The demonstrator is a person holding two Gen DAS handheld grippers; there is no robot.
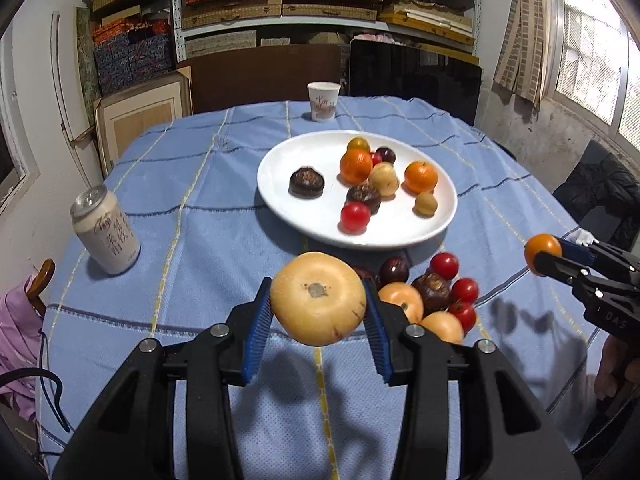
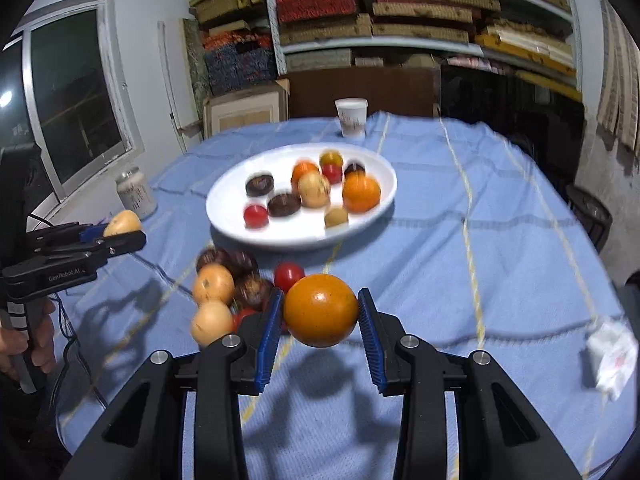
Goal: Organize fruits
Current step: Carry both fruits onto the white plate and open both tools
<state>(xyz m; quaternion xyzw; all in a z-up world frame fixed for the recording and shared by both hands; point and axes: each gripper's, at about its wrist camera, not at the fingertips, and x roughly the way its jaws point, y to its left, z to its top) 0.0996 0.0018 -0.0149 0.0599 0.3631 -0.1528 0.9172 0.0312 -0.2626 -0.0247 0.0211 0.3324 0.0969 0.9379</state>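
My left claw (image 1: 319, 300) pinches an apple (image 1: 319, 298), my right claw (image 2: 320, 312) an orange (image 2: 321, 310), both short of the plate (image 1: 280, 168); smooth skins could slip free.

A loose heap of small red, dark and yellow fruits (image 1: 430, 296) lies on the blue checked tablecloth (image 1: 200, 184) just in front of the wide white plate (image 1: 288, 168), blocking the low route to it. The plate's left part is bare; fruit crowds its middle and right. A pale drinks can (image 1: 106, 236) stands well left, a white paper cup (image 1: 323, 101) behind the plate. Cloth between them is open.
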